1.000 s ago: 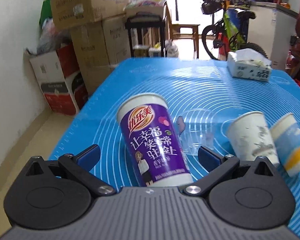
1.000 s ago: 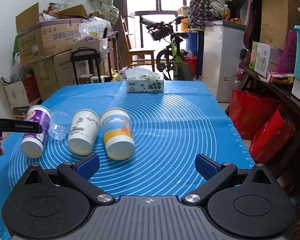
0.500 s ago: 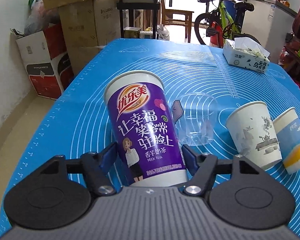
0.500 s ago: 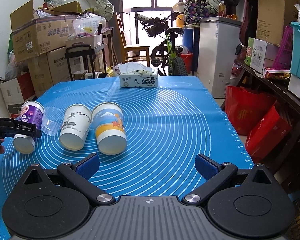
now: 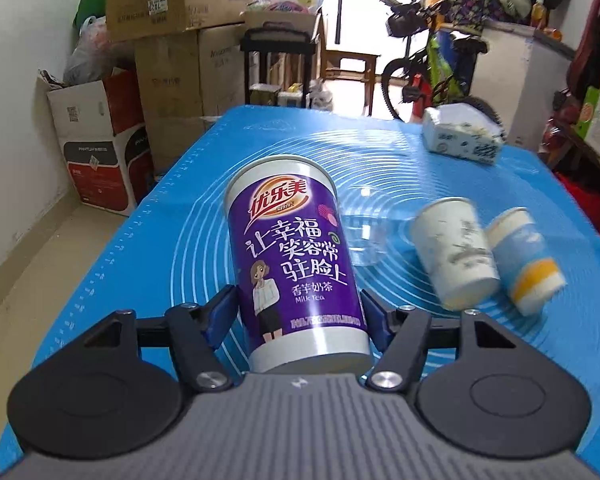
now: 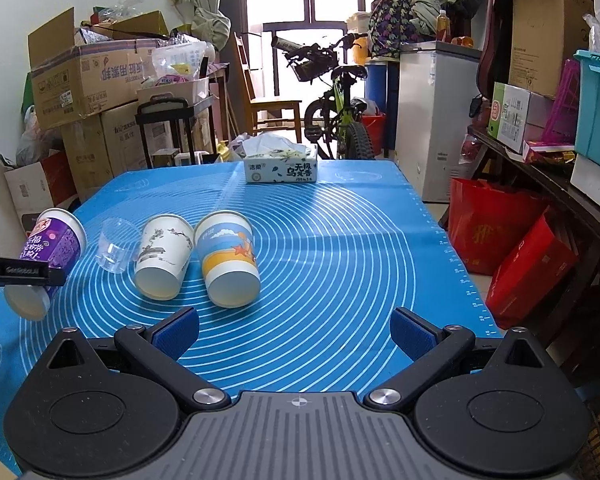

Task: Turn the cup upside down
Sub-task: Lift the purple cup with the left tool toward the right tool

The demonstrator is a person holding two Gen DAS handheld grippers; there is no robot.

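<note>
Left wrist view: left gripper point(image 5: 298, 314) has both blue pads closed against the lower body of the purple cup point(image 5: 296, 264), one pad per side, near its narrow base. Cup is tilted, wide end pointing away from the camera, base toward it. Right wrist view shows the same cup point(image 6: 46, 258) at far left, clamped by the left gripper's black finger point(image 6: 20, 274), leaning over the left edge of the blue mat point(image 6: 340, 240); contact w/ mat cannot be determined.

Other items on mat, left to right:
- clear cup point(image 6: 114, 244), on its side, just beside purple cup.
- white cup point(image 6: 162, 256), on its side, open end toward camera.
- blue/yellow cup point(image 6: 228, 258), on its side, touching or nearly touching white cup.
- tissue box point(image 6: 280, 166), far edge of mat, well apart from cups.

Right gripper point(image 6: 296, 330): fingers spread wide, nothing between them, positioned over the near part of the mat.
</note>
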